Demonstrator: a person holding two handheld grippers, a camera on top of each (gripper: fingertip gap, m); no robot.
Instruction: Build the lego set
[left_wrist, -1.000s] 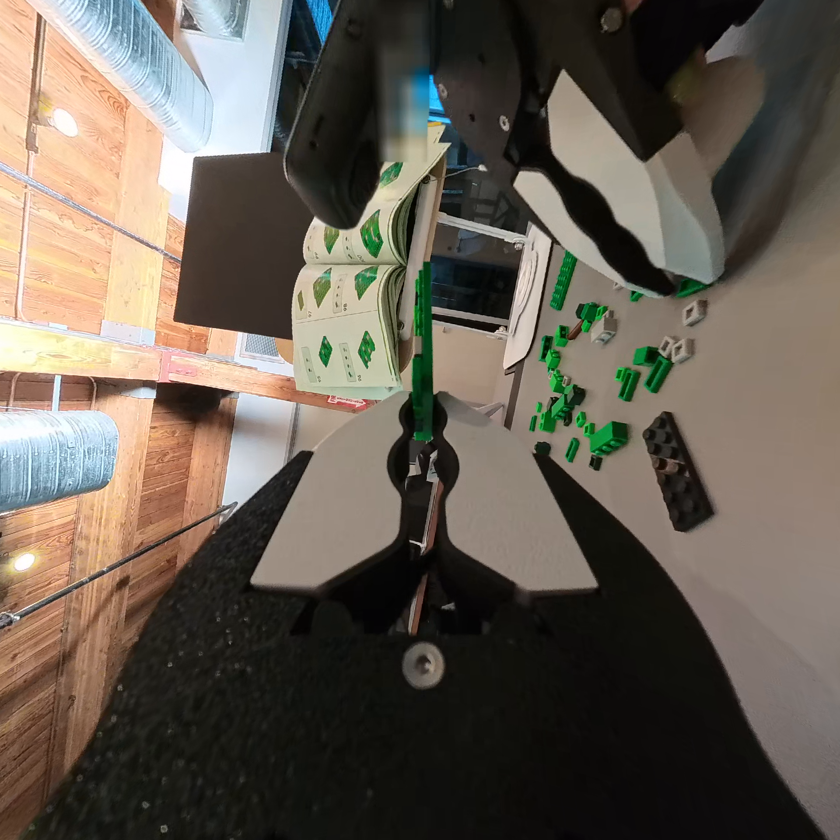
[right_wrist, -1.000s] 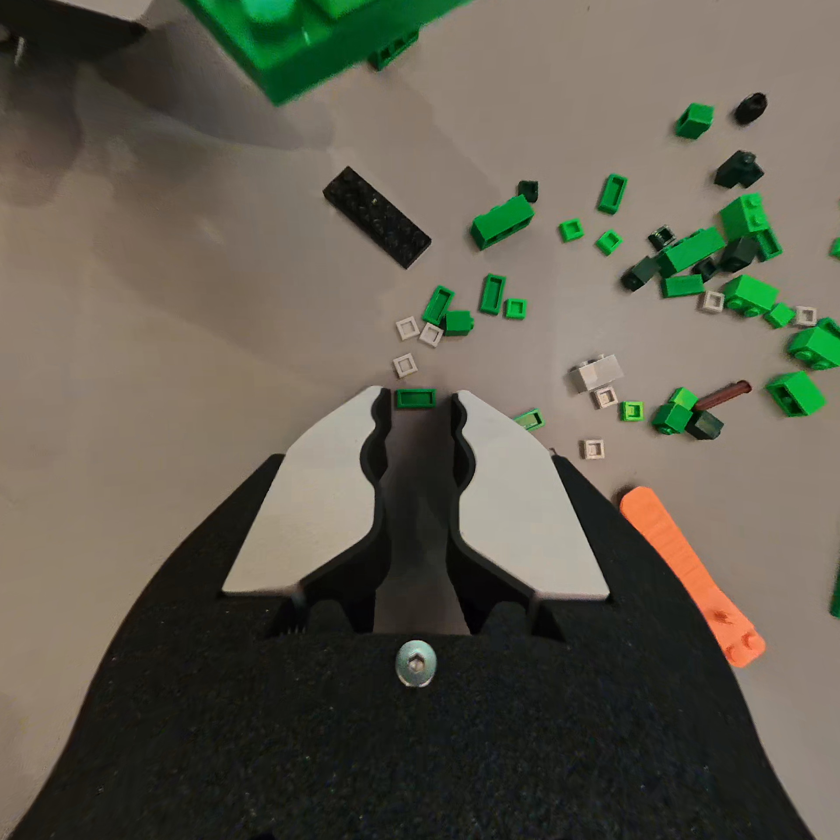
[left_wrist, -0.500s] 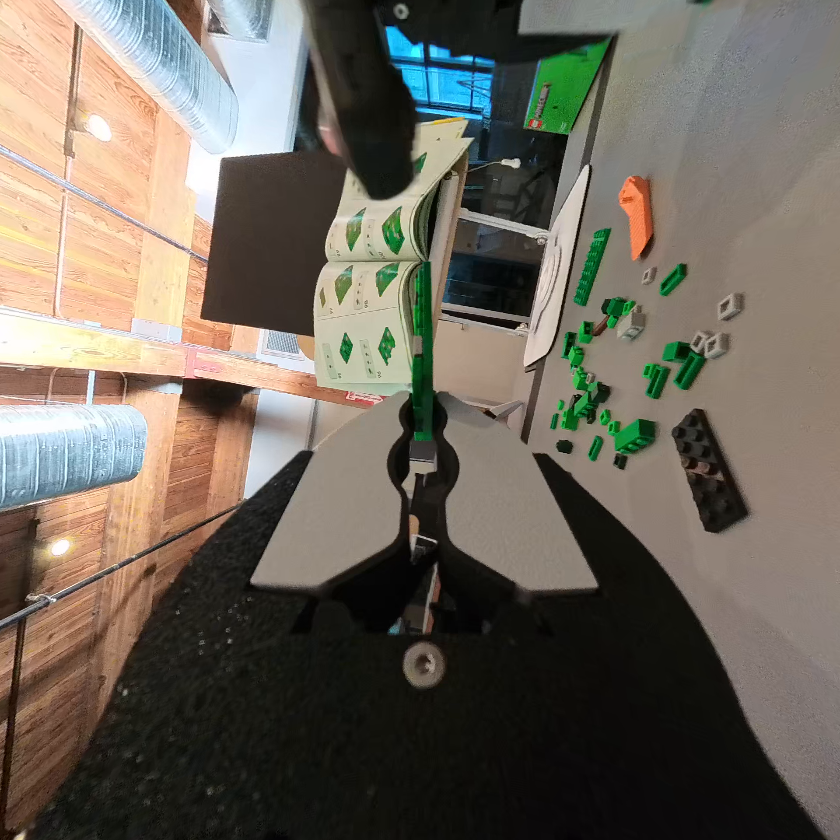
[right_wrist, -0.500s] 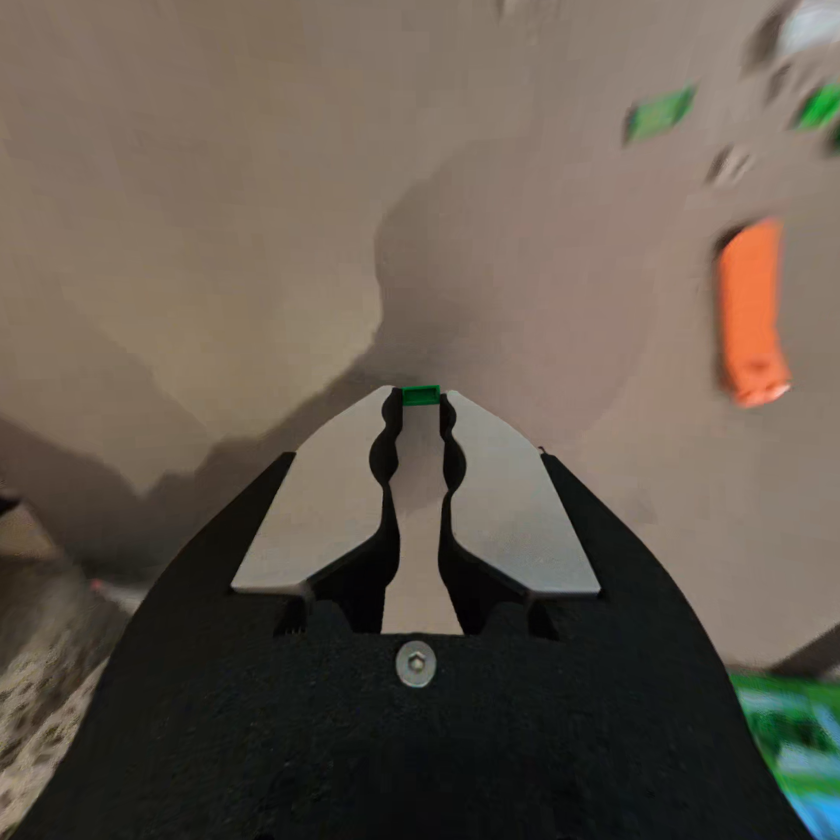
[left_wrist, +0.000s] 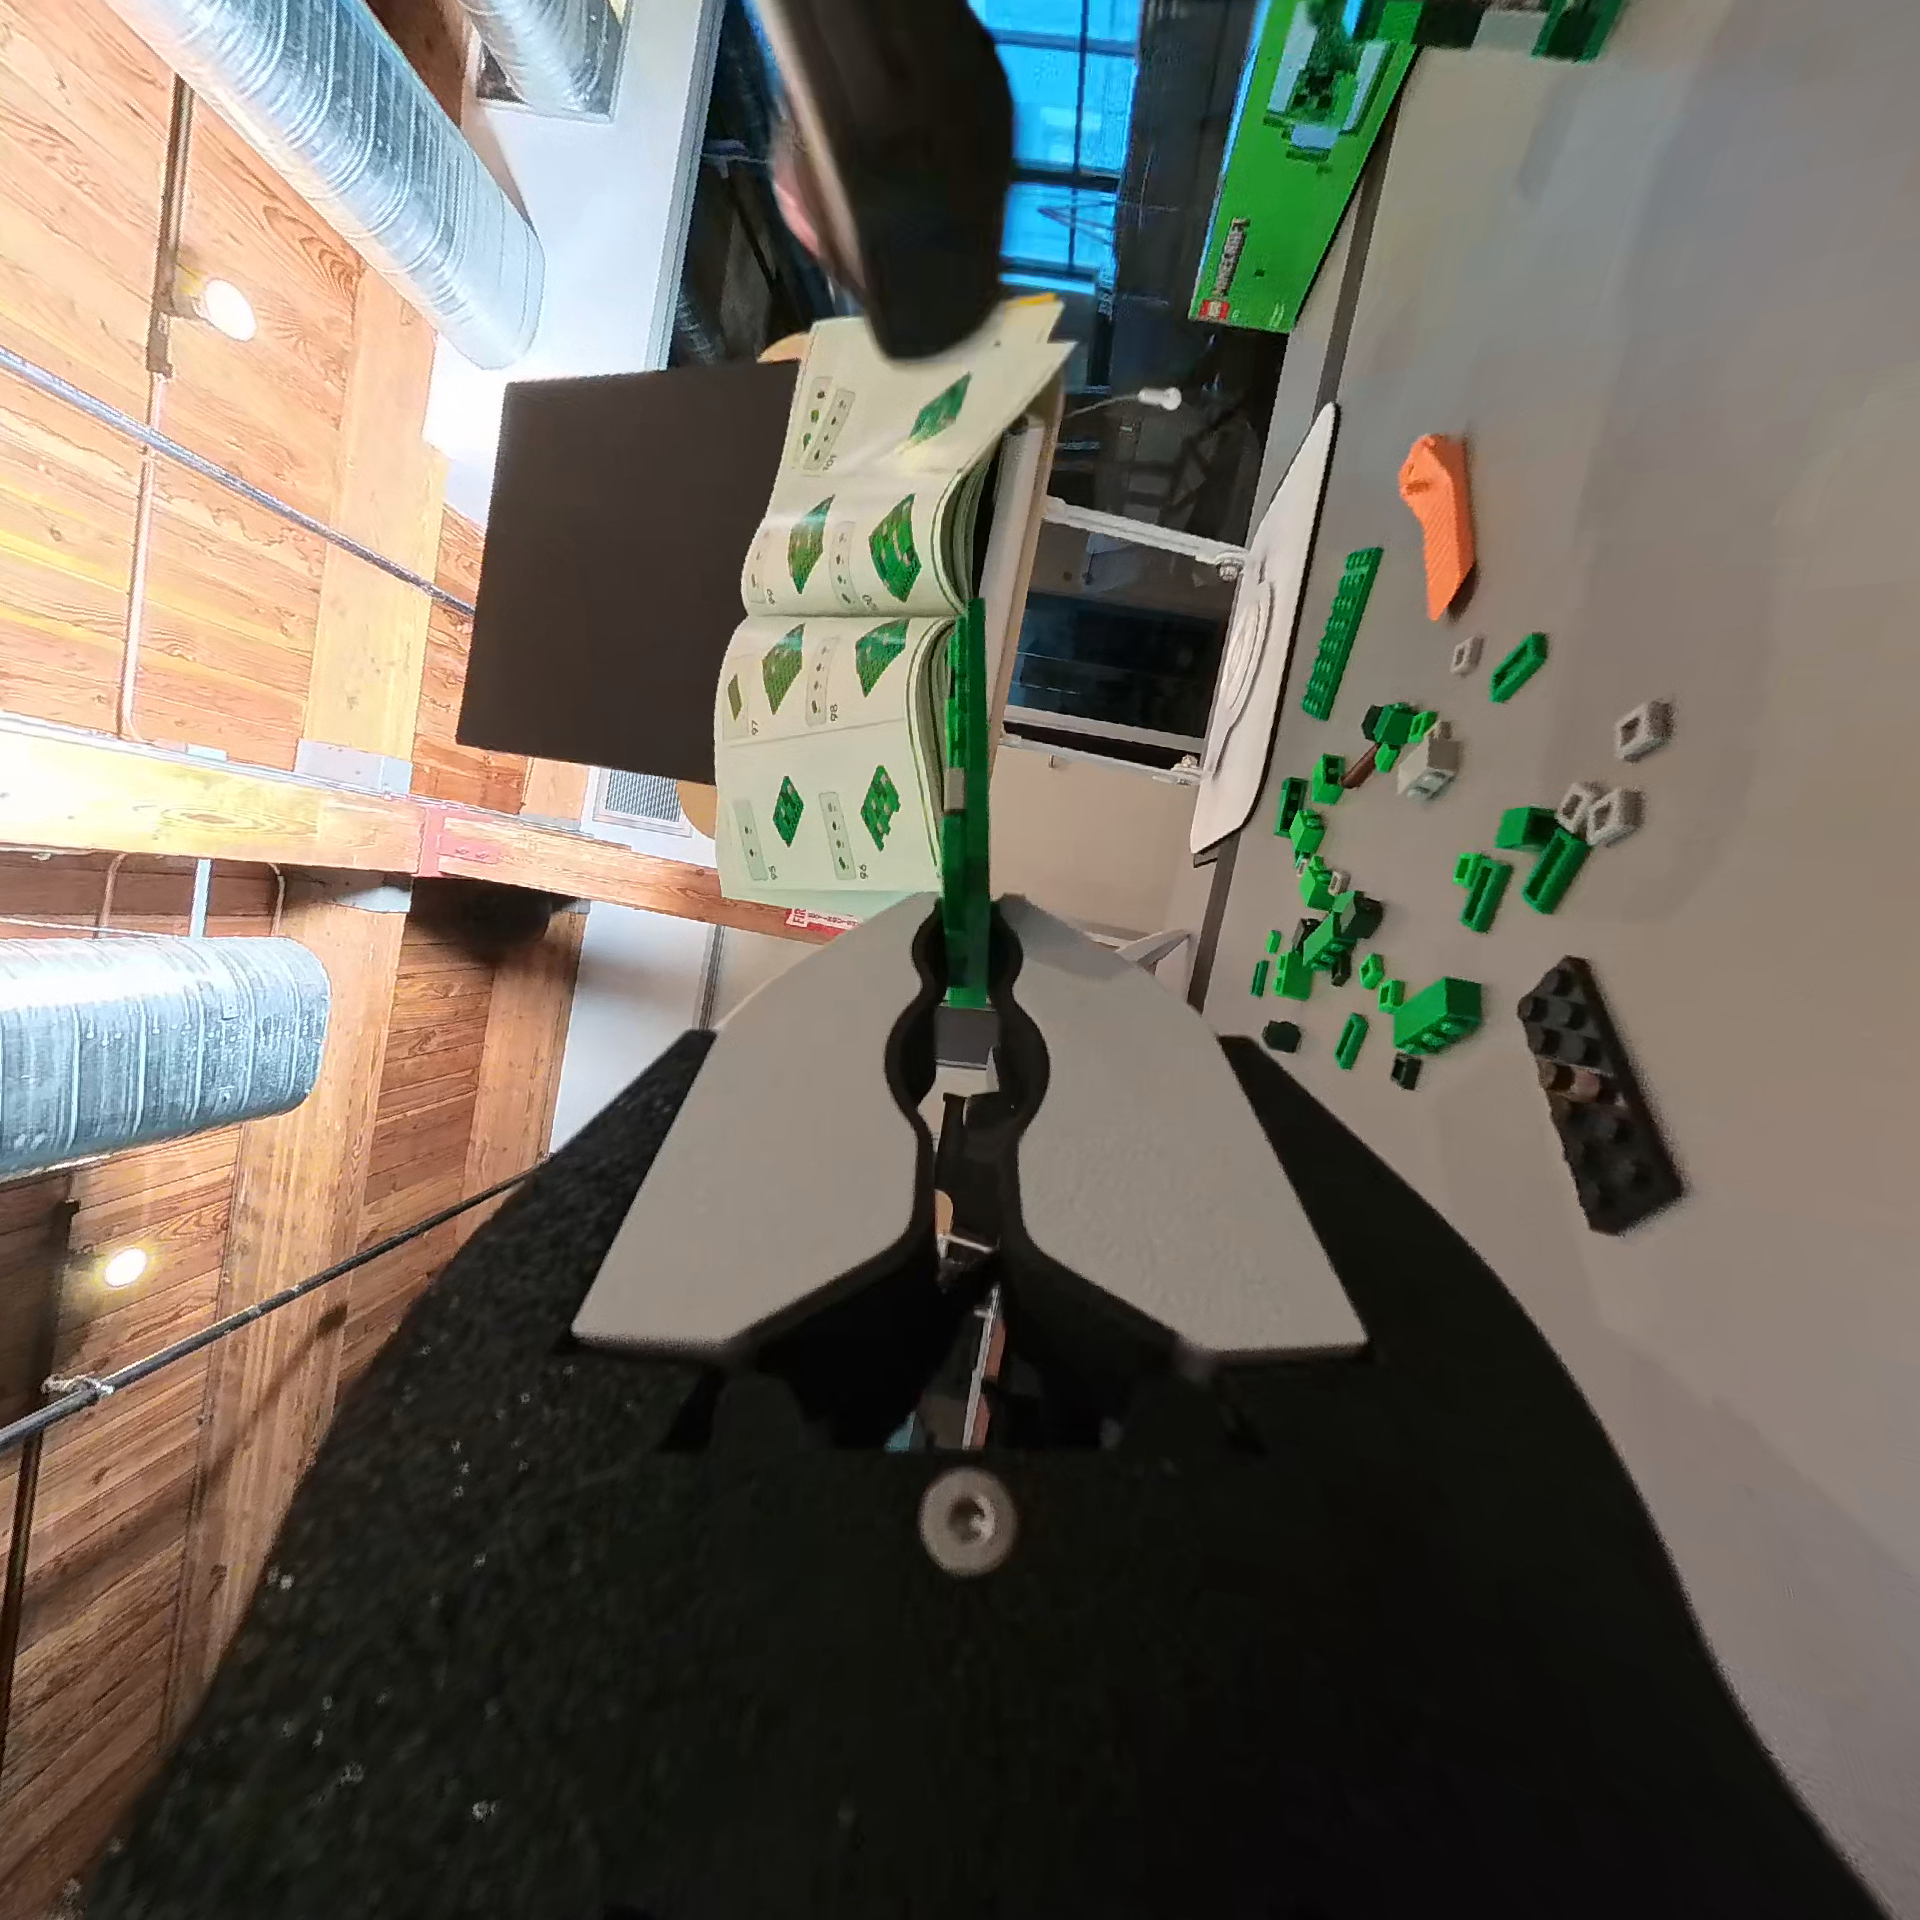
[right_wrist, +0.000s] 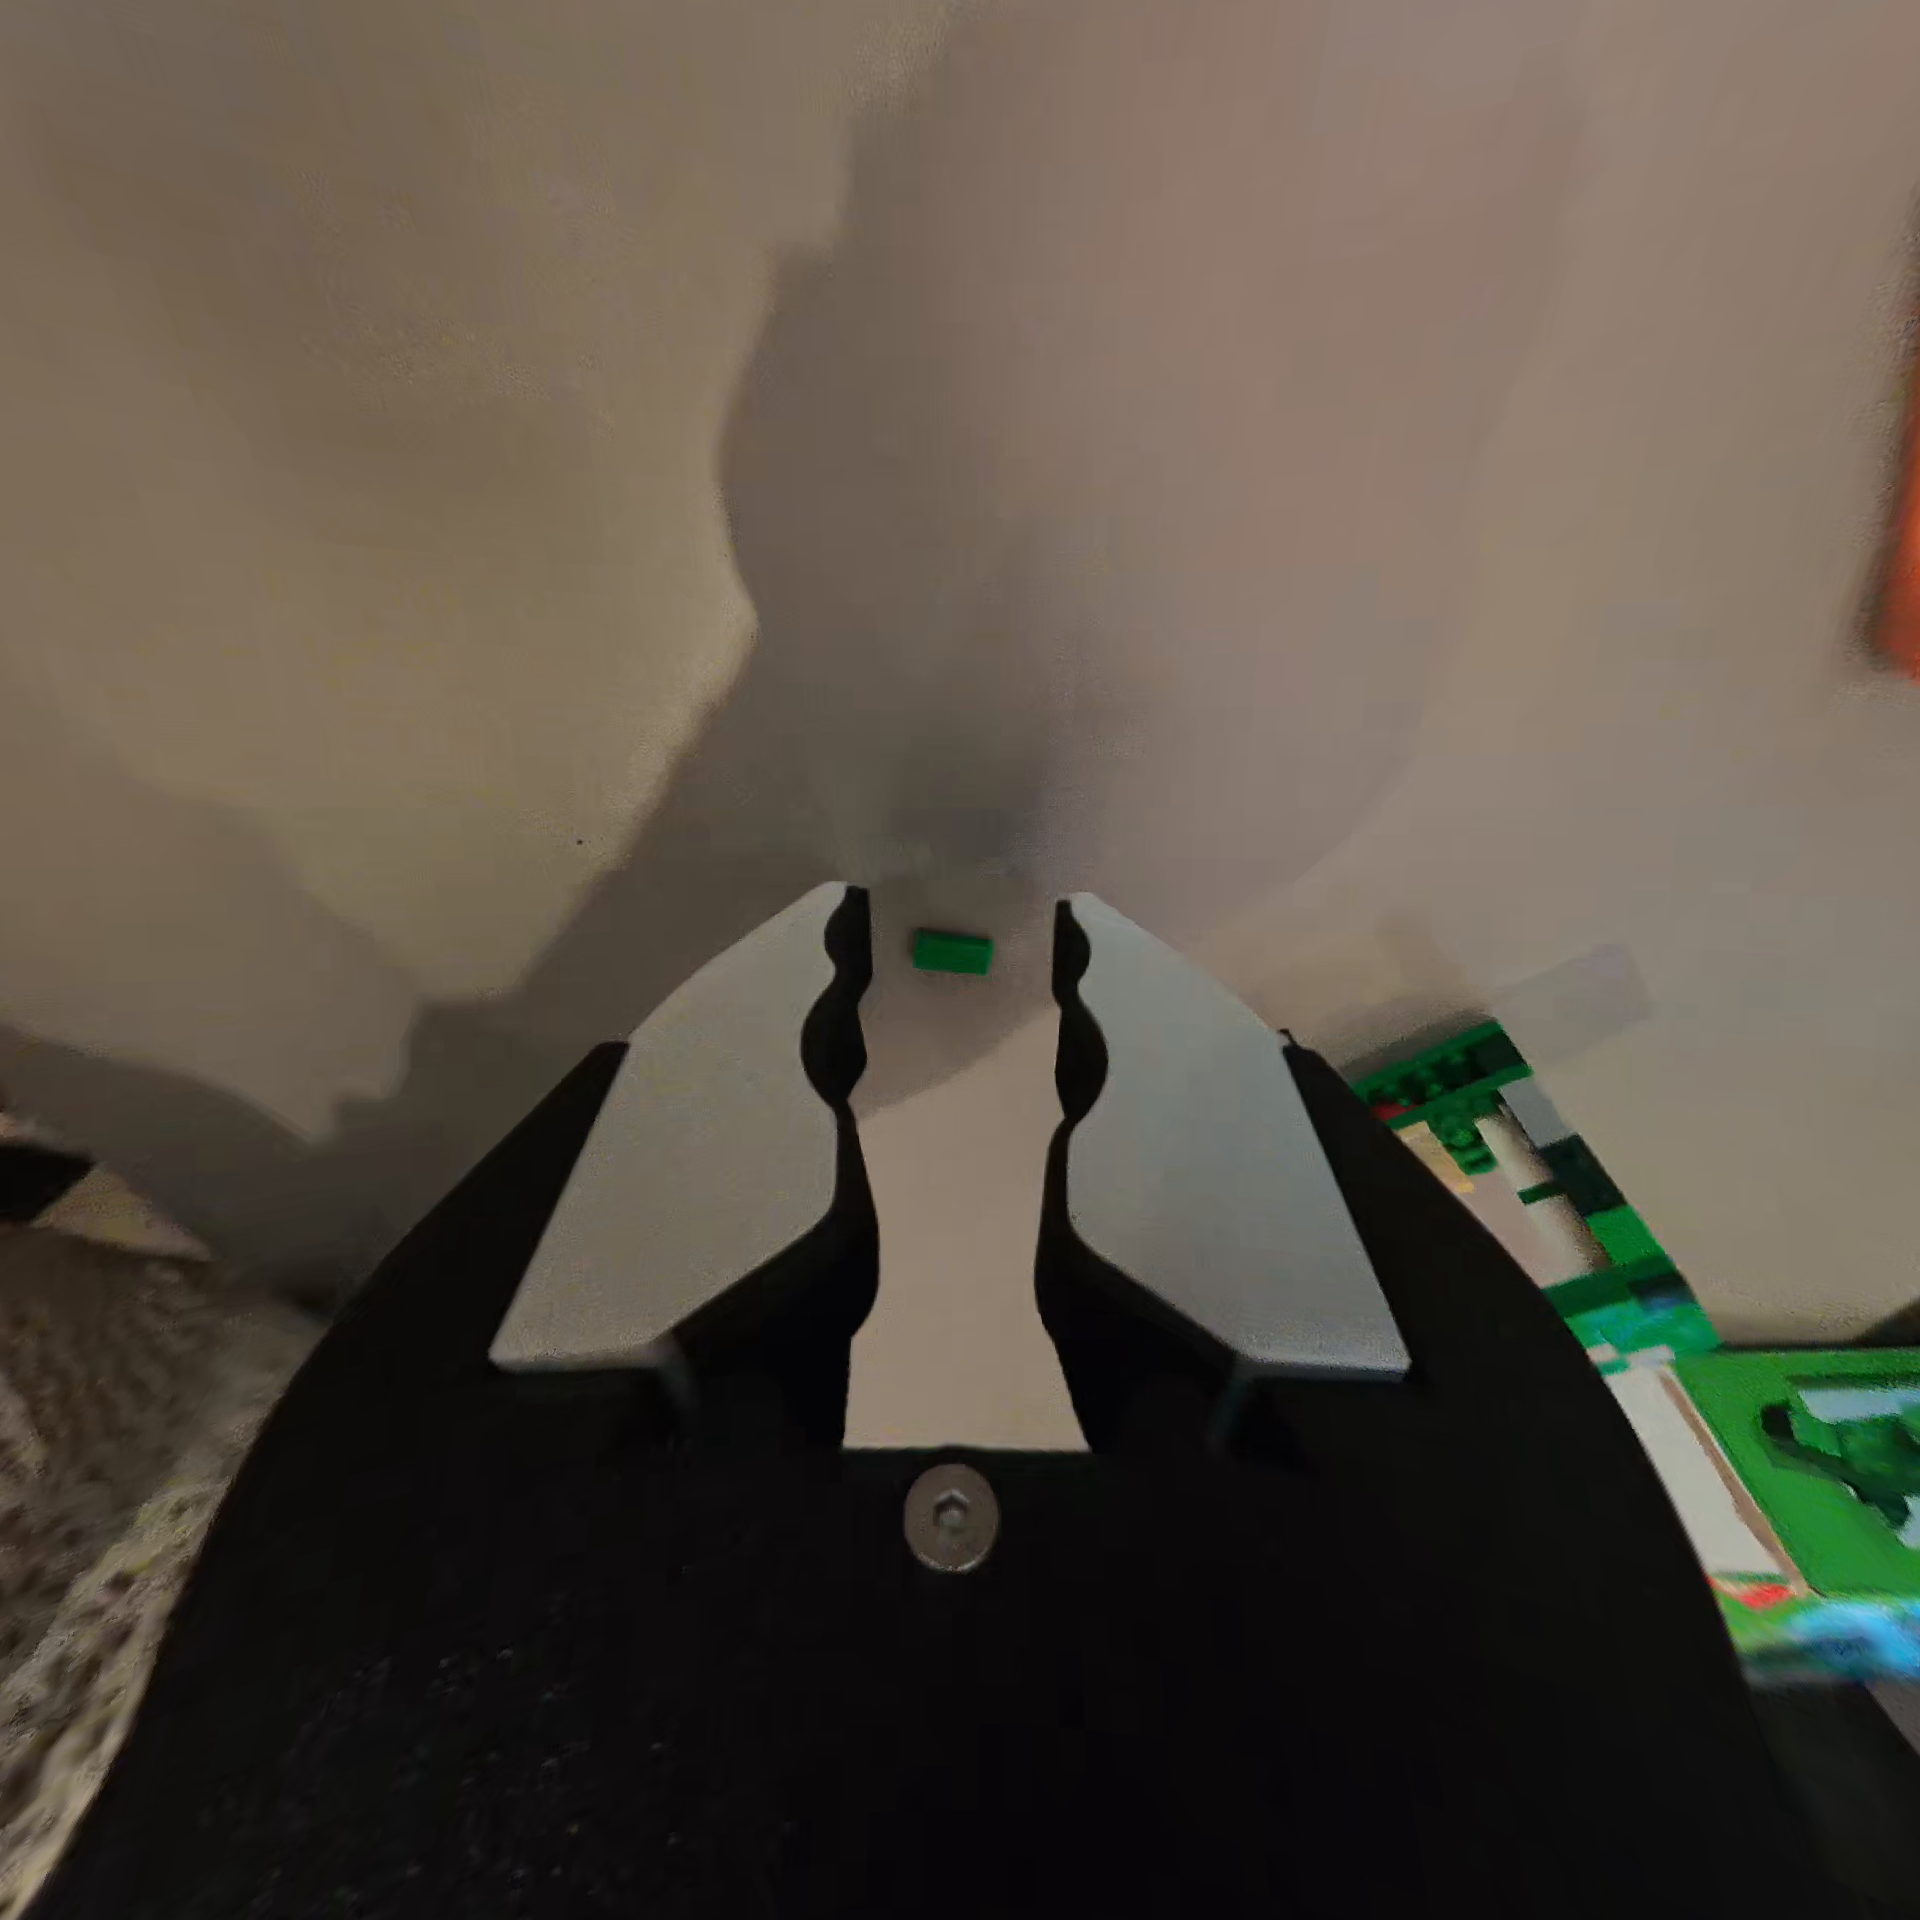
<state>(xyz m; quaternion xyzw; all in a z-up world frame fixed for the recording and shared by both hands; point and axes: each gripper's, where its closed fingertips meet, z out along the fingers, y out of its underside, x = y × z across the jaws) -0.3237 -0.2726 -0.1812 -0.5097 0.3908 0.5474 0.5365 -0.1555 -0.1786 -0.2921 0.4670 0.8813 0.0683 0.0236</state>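
Note:
My left gripper (left_wrist: 966, 920) is shut on a green plate assembly (left_wrist: 964, 790), seen edge-on and held up off the table, with a grey piece at its near end. My right gripper (right_wrist: 954, 914) is open, close over the bare grey table. A small green tile (right_wrist: 952, 950) lies loose between its fingertips, touching neither finger. Part of the right gripper's black body (left_wrist: 914, 166) shows at the top of the left wrist view. Loose green, grey and black bricks (left_wrist: 1434, 894) lie scattered on the table.
An open instruction booklet (left_wrist: 852, 665) stands behind the held plate. A black plate (left_wrist: 1600, 1101), a long green plate (left_wrist: 1340, 634) and an orange brick separator (left_wrist: 1439, 520) lie on the table. The set's box (left_wrist: 1299, 156) (right_wrist: 1818, 1475) and a partly built model (right_wrist: 1486, 1132) lie near the right gripper. Left tips to right tips: about 20 cm.
My right gripper closed on the small green tile, carried it away from the brick pile to bare table near the box, then opened, leaving the tile between its fingers. The left gripper keeps its hold.

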